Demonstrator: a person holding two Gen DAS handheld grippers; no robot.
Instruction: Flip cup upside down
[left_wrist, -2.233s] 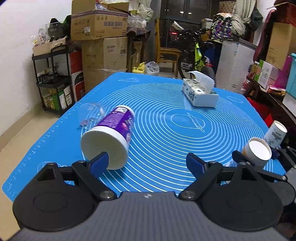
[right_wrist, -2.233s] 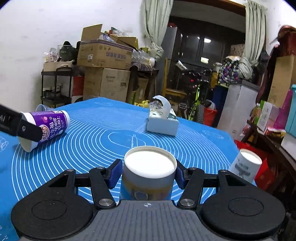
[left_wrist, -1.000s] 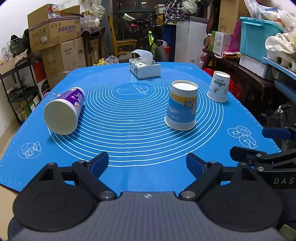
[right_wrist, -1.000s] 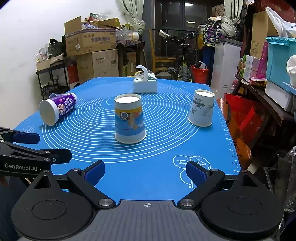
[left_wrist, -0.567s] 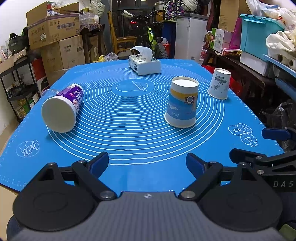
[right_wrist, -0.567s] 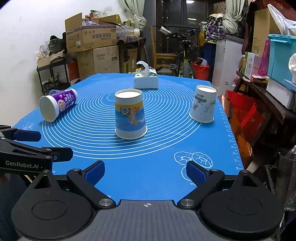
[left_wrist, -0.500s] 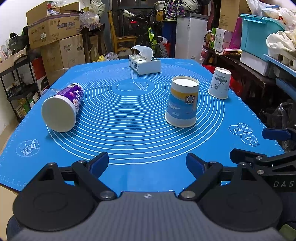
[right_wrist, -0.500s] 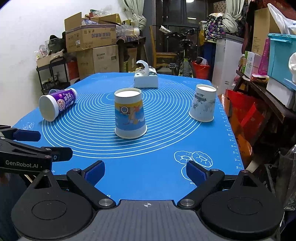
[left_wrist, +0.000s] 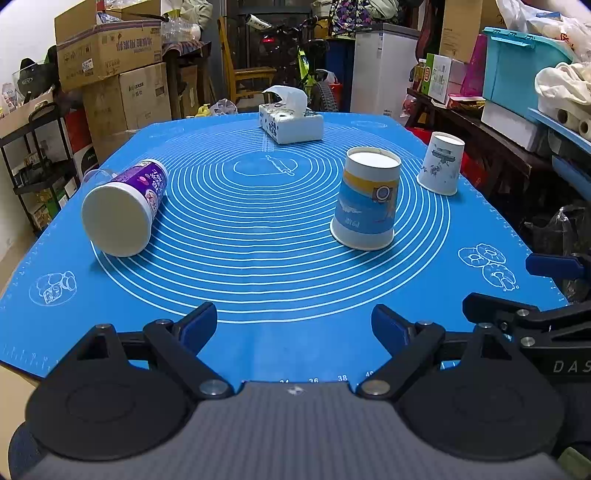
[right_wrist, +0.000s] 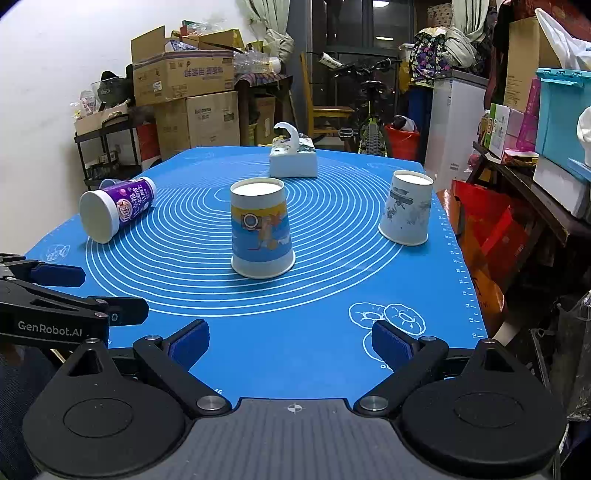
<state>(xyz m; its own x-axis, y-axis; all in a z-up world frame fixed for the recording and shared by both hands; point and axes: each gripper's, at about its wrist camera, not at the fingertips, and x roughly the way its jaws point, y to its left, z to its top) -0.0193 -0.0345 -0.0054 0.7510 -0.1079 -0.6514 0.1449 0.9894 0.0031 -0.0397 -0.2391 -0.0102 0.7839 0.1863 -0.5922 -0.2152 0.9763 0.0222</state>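
Both grippers backed off at the near edge of the mat, nothing in either one.

The left gripper (left_wrist: 293, 325) and right gripper (right_wrist: 290, 341) both have their jaws spread wide and empty. The blue-and-yellow cup (right_wrist: 261, 229) stands upside down, rim on the blue mat (right_wrist: 314, 347), pretty much in the middle of the ring pattern. A white printed cup (right_wrist: 407, 212) is also rim-down, off to its right near the mat's edge. The purple cup (left_wrist: 123, 210) lies on its side over on the left, base toward the cameras. Tissue box (left_wrist: 291, 123) sits at the far end.
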